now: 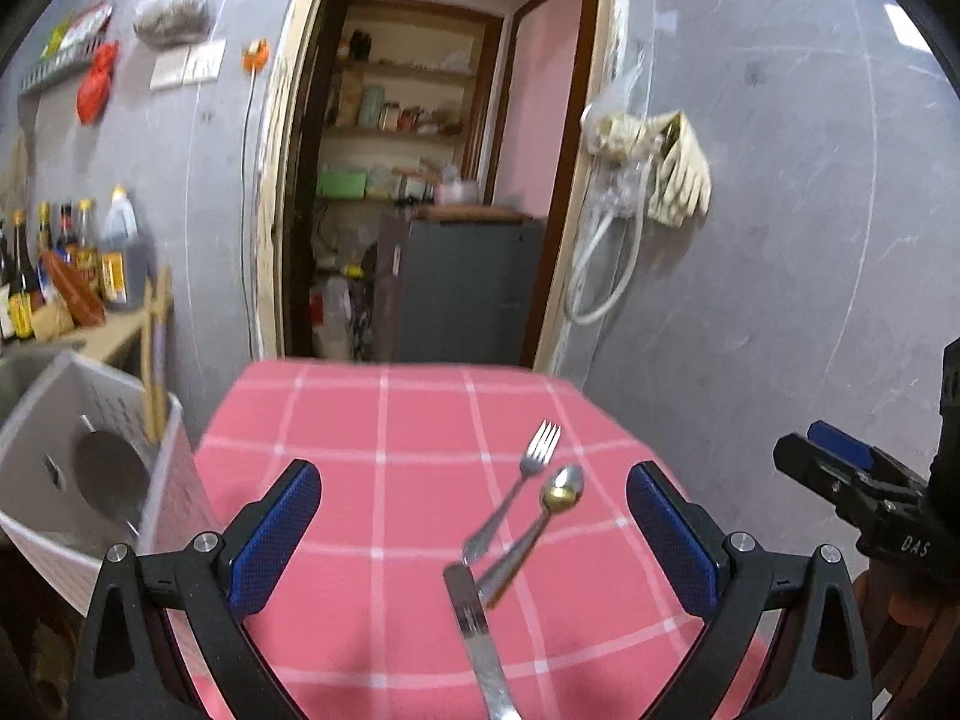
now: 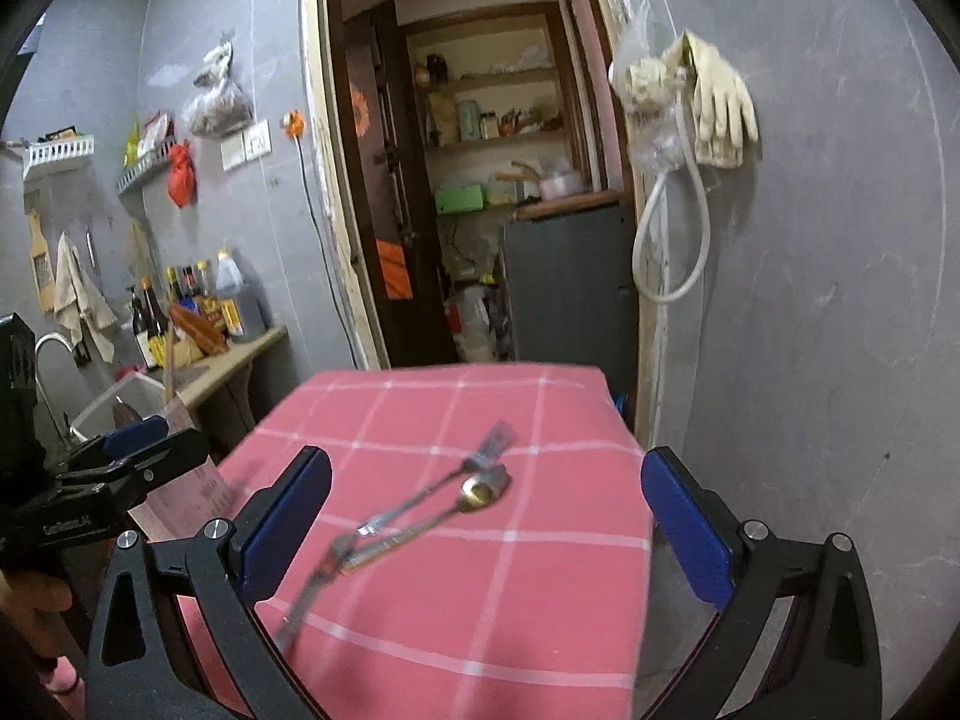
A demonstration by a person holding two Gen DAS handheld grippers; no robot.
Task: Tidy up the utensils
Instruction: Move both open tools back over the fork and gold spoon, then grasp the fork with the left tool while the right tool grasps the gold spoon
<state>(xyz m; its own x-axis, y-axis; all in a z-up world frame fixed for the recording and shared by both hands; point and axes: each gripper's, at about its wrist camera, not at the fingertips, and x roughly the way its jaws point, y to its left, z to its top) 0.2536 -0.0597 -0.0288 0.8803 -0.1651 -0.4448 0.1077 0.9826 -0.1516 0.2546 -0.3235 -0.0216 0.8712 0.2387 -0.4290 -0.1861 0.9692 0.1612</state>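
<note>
A fork, a spoon and a knife lie close together on the pink checked tabletop, the spoon just beside the fork, the knife nearest me. My left gripper and my right gripper both stand wide apart above the cloth, nothing between their blue pads. Left of the tabletop sits a white perforated basket containing wooden chopsticks, upright in its corner; its other contents I cannot identify.

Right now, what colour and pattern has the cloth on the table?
The tablecloth is pink with a grid of thin white lines. It shows best in the left wrist view.
</note>
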